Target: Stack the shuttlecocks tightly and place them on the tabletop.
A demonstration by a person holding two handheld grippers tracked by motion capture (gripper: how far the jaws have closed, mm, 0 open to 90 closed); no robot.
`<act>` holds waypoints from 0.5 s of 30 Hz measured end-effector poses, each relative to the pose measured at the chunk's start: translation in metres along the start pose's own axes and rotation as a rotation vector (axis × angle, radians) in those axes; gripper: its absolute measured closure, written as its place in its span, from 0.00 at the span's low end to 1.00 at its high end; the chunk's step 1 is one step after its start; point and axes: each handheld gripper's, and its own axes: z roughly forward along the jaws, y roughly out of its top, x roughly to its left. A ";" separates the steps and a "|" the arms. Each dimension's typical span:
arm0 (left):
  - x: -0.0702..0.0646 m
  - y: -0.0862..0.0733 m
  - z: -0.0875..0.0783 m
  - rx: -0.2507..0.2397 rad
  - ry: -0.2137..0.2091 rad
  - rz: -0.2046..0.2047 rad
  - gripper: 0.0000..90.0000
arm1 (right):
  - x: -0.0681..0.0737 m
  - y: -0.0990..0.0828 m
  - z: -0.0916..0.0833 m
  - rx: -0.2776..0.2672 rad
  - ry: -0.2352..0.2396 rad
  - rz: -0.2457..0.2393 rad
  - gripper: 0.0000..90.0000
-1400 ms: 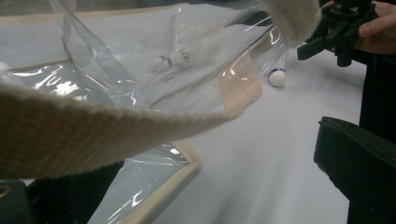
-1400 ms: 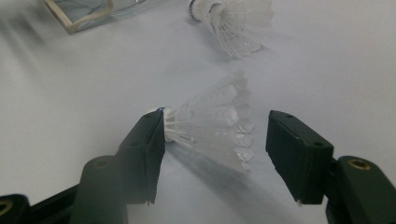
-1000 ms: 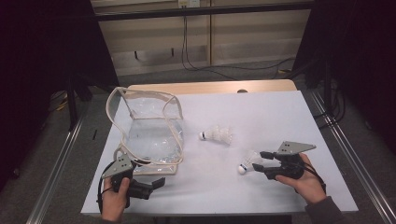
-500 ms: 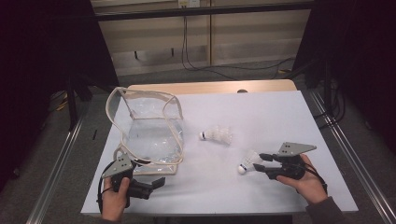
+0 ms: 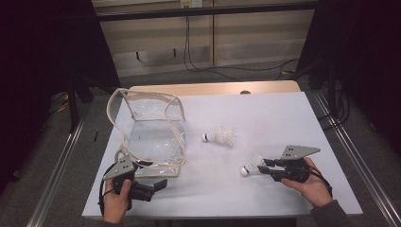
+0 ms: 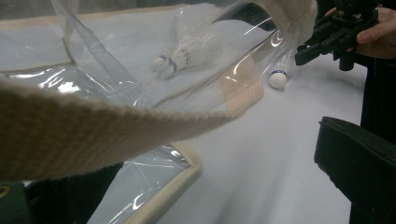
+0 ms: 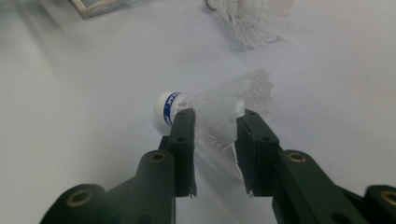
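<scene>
On the pale desk (image 5: pixel 265 113) little is changed: the white feathered shuttlecock (image 7: pixel 219 109) is still straddled by the half-open right claw (image 7: pixel 215 140), while the left claw's (image 5: pixel 158 184) opening cannot be told.

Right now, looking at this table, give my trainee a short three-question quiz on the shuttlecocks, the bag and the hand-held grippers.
1. True or false: the right hand-held gripper has its jaws on either side of a shuttlecock's feathers.
2. How many shuttlecocks lie on the table?
A. one
B. two
C. three
3. Fill in: the left hand-held gripper sits by the near edge of the clear ____.

Key:
1. True. The near shuttlecock lies between the jaws.
2. B. The other shuttlecock lies apart, toward the table's middle.
3. bag.
</scene>
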 end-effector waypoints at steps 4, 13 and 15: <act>0.000 0.000 0.000 0.001 -0.001 0.000 0.01 | 0.001 0.000 -0.001 0.003 0.011 -0.006 0.92; 0.000 0.000 0.000 -0.001 0.000 0.000 0.01 | 0.002 0.001 -0.003 -0.017 0.026 0.008 1.00; 0.000 0.000 0.000 -0.001 0.000 0.001 0.01 | 0.001 0.001 -0.004 -0.032 0.011 0.008 1.00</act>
